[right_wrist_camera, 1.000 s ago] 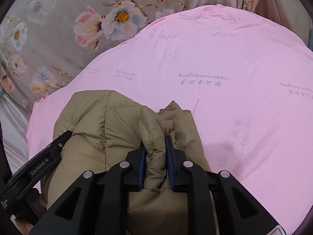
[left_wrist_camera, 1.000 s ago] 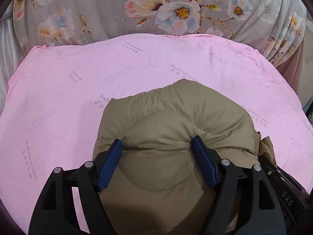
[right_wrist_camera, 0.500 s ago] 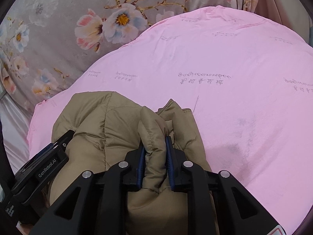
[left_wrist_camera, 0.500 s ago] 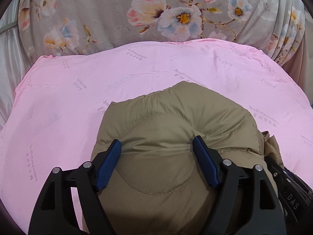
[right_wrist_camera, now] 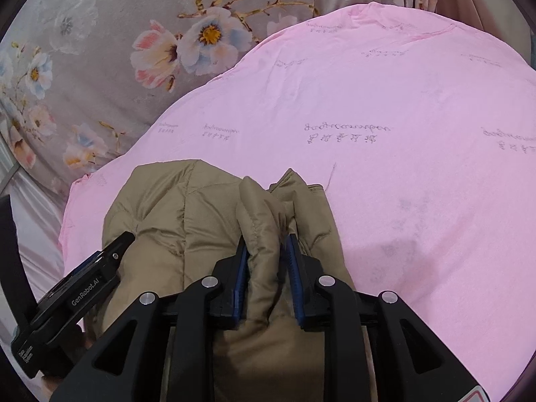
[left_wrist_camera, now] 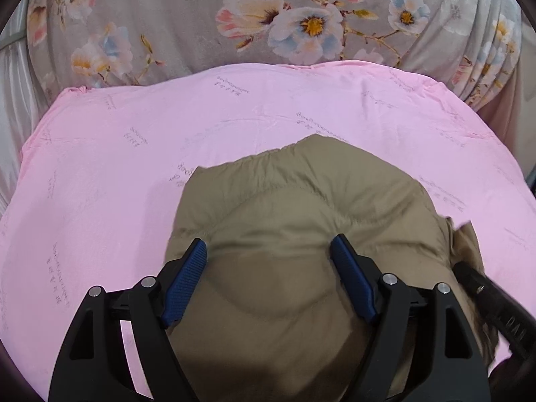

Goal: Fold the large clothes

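While folded, puffy jacket (left_wrist_camera: 301,221) lies compact on sheet (left_wrist_camera: 110,174).

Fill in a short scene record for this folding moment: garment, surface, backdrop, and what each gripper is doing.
garment: tan puffer jacket, bundled up
surface: pink sheet with faint printed writing
backdrop: grey floral fabric behind the sheet
left gripper: jaws wide, astride a quilted bulge of the jacket
right gripper: jaws just opening, a fold of the jacket between them, the right pad now clear of it
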